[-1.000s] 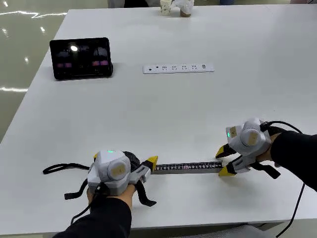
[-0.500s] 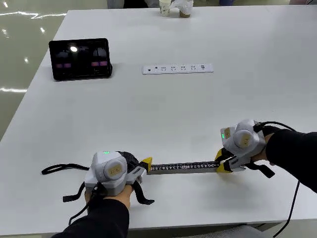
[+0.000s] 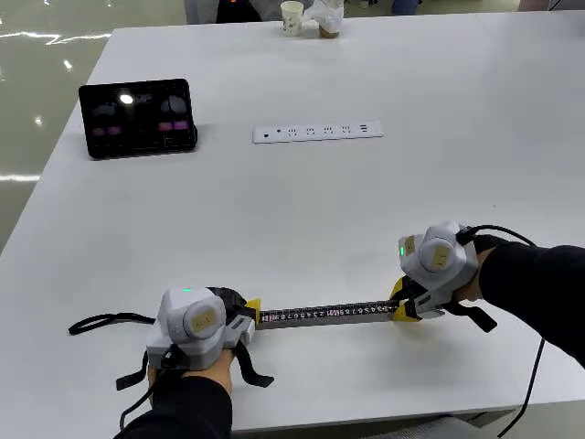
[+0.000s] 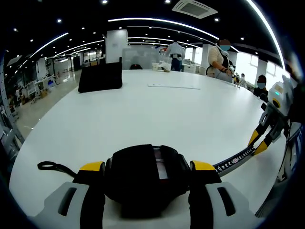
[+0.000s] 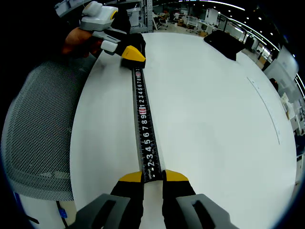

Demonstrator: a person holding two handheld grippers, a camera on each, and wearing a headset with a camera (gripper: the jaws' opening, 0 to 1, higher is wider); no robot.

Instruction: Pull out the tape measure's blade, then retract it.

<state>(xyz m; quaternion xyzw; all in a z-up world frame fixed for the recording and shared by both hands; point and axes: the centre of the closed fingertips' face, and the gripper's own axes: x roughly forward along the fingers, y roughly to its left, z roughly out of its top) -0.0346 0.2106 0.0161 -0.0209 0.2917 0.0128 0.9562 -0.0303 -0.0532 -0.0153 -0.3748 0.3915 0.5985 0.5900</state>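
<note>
A black tape measure case [image 4: 145, 172] rests on the white table, and my left gripper [image 4: 148, 167] is shut on it; in the head view this gripper [image 3: 239, 318] is at the lower left. The dark numbered blade [image 3: 324, 315] runs flat along the table from the case to my right gripper [image 3: 400, 304]. In the right gripper view the blade [image 5: 143, 129] stretches away toward the left gripper, and my right gripper [image 5: 152, 175] is shut on its end. A black wrist strap [image 3: 101, 320] trails left of the case.
A dark tablet [image 3: 137, 117] stands at the far left of the table [image 3: 366, 210]. A white power strip [image 3: 317, 133] lies beyond the middle. A paper cup [image 3: 292, 16] and crumpled wrapping sit at the far edge. The near table edge runs just below both hands.
The right gripper has closed on the blade's end. Both grippers have shifted a little left on the table, and the head camera has tilted, bringing the far edge into view.
</note>
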